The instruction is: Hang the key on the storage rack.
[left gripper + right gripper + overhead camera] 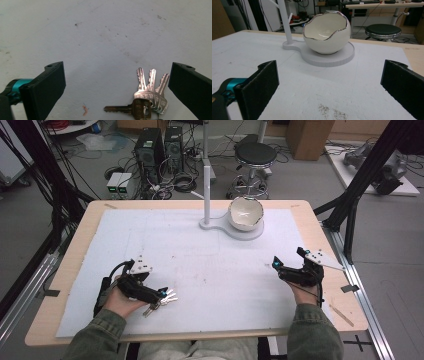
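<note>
A bunch of keys (146, 96) lies flat on the white mat, several silver ones fanned out and one brass one pointing sideways. In the high view the keys (164, 299) rest at the front left, just under my left gripper (161, 294). That left gripper (117, 82) is open, its jaws wide apart, and the keys sit between them close to the right jaw, touching neither. My right gripper (276, 265) hovers at the front right, open with nothing between its jaws. It faces a white egg-shaped bowl (326, 32) with a jagged silver rim.
The bowl (245, 213) stands on the round base of a white stand (235, 229) whose thin post (206, 167) rises at the back centre. The white mat (210, 270) covers most of the wooden table (60, 270). A stool and computer cases stand beyond the far edge.
</note>
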{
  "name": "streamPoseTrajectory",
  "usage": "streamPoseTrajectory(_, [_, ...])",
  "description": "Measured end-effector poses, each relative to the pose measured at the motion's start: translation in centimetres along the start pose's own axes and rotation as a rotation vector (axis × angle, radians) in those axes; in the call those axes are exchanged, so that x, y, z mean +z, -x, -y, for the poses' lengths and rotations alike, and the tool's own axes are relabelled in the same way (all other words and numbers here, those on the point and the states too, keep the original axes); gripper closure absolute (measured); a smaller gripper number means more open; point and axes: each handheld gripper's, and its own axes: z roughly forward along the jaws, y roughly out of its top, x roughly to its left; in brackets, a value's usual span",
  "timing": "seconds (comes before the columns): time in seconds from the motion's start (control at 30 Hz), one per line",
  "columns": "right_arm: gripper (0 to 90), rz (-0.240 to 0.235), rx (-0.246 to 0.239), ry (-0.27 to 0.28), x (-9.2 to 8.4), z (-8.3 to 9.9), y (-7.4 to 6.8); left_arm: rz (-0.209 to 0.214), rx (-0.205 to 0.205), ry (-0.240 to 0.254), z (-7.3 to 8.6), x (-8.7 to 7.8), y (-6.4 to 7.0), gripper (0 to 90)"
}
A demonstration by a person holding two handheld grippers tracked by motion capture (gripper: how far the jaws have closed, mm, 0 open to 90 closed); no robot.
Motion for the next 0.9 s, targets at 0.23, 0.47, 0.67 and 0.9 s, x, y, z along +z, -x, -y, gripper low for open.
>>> streamPoseTrajectory(0.23, [0.6,-0.002,-0.008,-0.003,0.1,0.0,-0.1,0.032,0.024,-0.052,-0.2,0.6,0.6,1.7])
streamPoseTrajectory(0.47, [0.7,-0.001,-0.015,-0.005,0.2,0.0,-0.1,0.050,0.032,-0.103,-0.6,0.9,0.8,2.4])
streamPoseTrajectory(0.67, [0.6,-0.003,-0.021,-0.010,0.2,0.0,-0.1,0.069,0.042,-0.138,-0.9,1.4,1.1,3.8])
streamPoseTrajectory(0.9, [0.6,-0.002,-0.023,-0.009,0.3,0.1,-0.1,0.076,0.062,-0.174,-1.2,2.0,1.6,9.7])
